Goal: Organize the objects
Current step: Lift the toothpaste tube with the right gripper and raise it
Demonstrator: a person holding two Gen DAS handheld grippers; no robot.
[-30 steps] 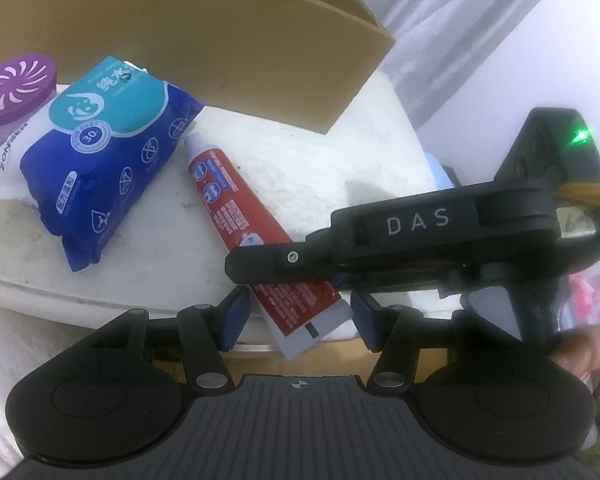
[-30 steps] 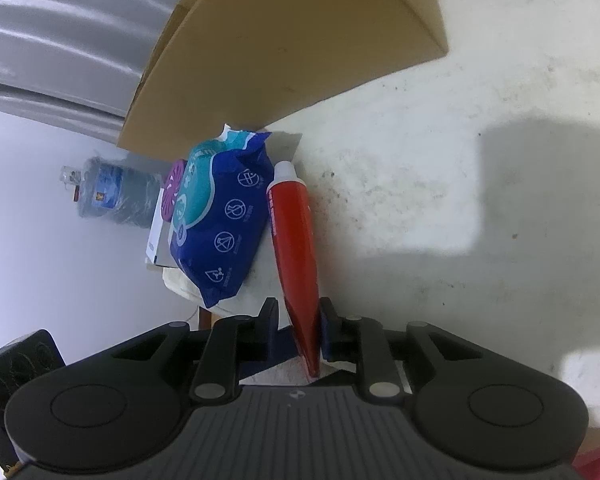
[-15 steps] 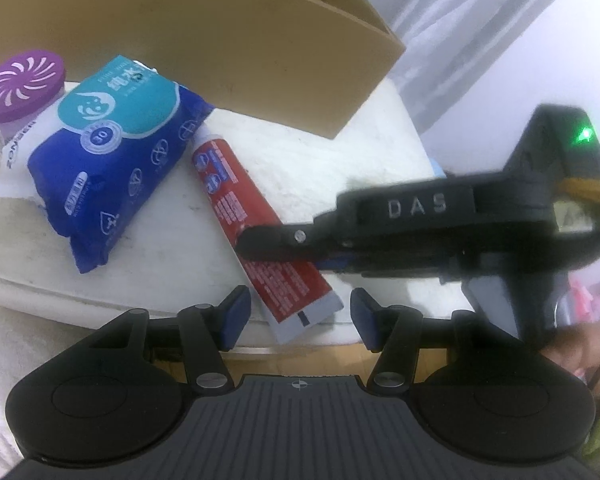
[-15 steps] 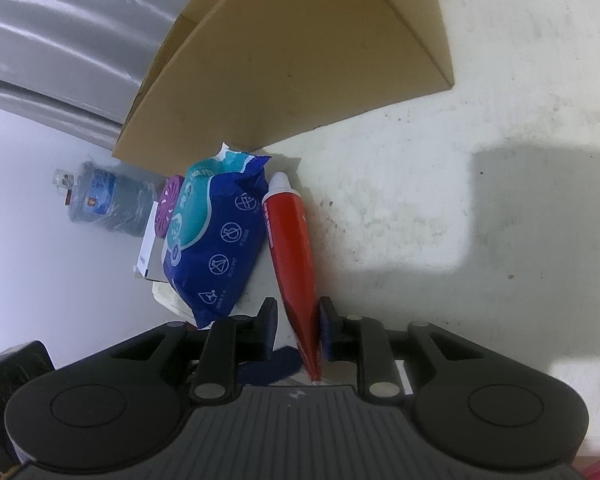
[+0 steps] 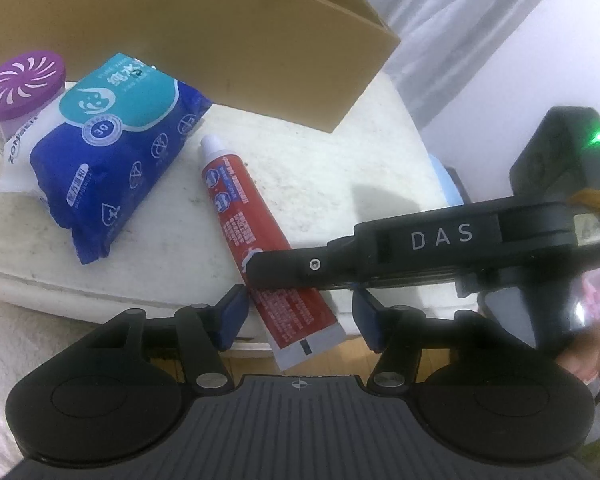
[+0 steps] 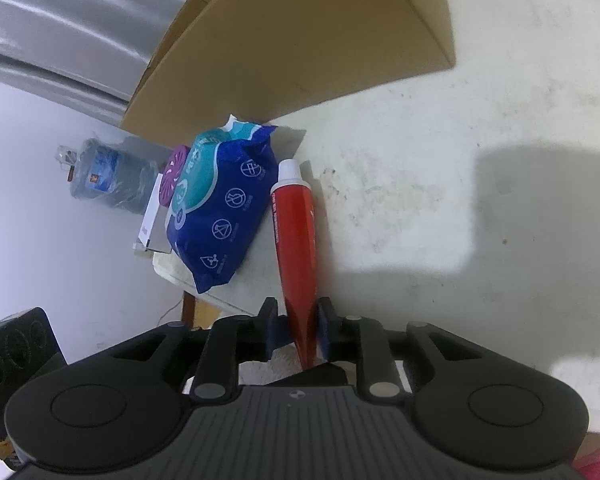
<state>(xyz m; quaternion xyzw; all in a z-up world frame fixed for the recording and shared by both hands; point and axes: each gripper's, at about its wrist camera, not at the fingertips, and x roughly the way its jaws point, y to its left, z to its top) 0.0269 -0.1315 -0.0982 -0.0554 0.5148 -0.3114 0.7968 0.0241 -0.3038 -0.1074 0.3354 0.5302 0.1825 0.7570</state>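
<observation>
A red toothpaste tube [image 5: 256, 236] with a white cap lies on the white table [image 5: 332, 184], its flat end over the front edge. My right gripper [image 6: 299, 330] is shut on the tube's [image 6: 296, 240] tail end; it shows in the left wrist view [image 5: 300, 270] as a black arm reaching in from the right. My left gripper [image 5: 298, 318] is open, its blue pads either side of the tube's tail, not touching it. A blue wet-wipes pack [image 5: 112, 148] lies left of the tube, and a purple-lidded air freshener [image 5: 22, 80] stands behind it.
An open cardboard box [image 5: 204, 28] stands at the back of the table, also in the right wrist view [image 6: 300, 36]. A water jug [image 6: 108, 176] sits on the floor beyond the table. The table's front edge [image 5: 100, 292] is just ahead of my left gripper.
The right gripper has kept its hold on the tube's tail and pulled it slightly toward the front edge and to the right. The left gripper has drawn back a little and stays open.
</observation>
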